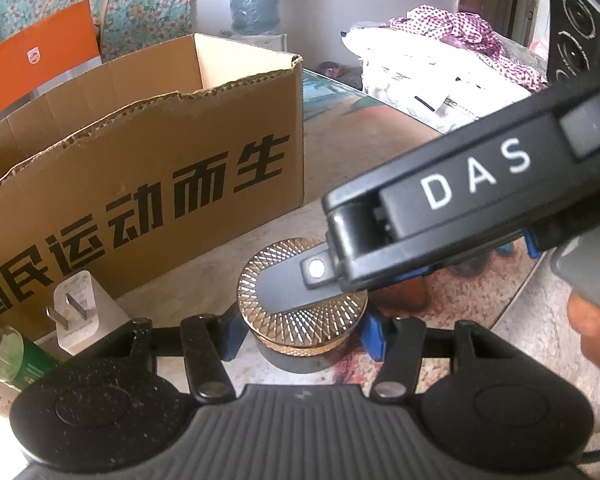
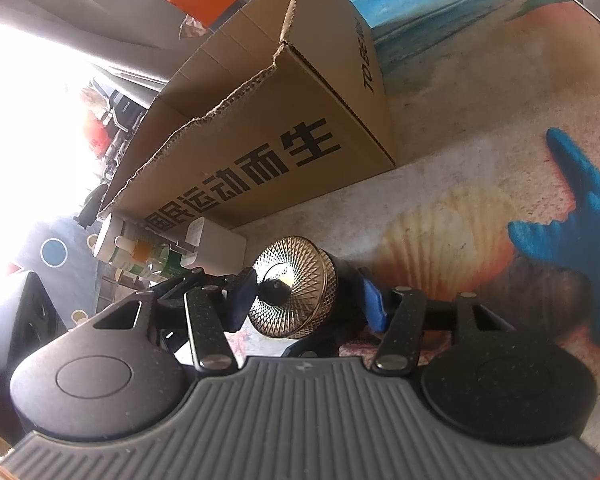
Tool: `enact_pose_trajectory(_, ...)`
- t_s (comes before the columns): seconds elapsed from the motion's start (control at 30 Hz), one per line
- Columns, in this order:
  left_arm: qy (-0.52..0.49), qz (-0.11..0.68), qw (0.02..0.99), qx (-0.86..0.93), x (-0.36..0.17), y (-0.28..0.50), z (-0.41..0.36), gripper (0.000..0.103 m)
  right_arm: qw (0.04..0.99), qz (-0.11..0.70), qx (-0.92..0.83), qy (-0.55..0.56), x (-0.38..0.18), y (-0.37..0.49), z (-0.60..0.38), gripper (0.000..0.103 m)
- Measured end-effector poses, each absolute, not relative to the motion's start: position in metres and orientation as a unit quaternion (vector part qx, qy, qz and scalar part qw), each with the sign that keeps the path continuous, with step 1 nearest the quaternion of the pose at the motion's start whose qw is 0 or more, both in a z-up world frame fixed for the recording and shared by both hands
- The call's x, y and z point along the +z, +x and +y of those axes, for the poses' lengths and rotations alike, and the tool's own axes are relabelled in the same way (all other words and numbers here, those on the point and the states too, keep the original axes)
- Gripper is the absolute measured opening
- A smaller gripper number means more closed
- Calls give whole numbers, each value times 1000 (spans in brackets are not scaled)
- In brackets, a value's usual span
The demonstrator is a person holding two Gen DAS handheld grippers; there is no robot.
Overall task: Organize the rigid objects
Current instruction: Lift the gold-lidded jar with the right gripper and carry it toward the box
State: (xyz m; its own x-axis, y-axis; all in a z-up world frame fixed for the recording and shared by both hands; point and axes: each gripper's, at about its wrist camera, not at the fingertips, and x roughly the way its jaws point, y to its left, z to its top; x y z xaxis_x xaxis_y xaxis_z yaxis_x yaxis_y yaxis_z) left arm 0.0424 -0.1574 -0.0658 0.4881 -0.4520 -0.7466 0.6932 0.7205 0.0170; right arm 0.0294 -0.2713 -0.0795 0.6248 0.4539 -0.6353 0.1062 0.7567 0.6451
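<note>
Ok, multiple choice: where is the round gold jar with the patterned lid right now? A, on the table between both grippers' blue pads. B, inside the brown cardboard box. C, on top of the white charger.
A: the gold jar sits on the table, flanked by the left gripper and the right gripper.

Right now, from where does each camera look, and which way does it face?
Left wrist: on the left claw, facing forward and down at the gold jar before the cardboard box; its own fingers, the other handheld tool and a hand show.
Right wrist: on the right claw, rolled sideways, facing the same jar; its own fingers show.
Shared: jar, box, white charger.
</note>
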Motion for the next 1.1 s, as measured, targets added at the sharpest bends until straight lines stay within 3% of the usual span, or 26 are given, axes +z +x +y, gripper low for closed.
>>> enact_pose_trajectory(1.1, 154, 390, 845, -333, -60, 49, -149, 57, 842, 422, 103, 320, -75, 30, -266, 54)
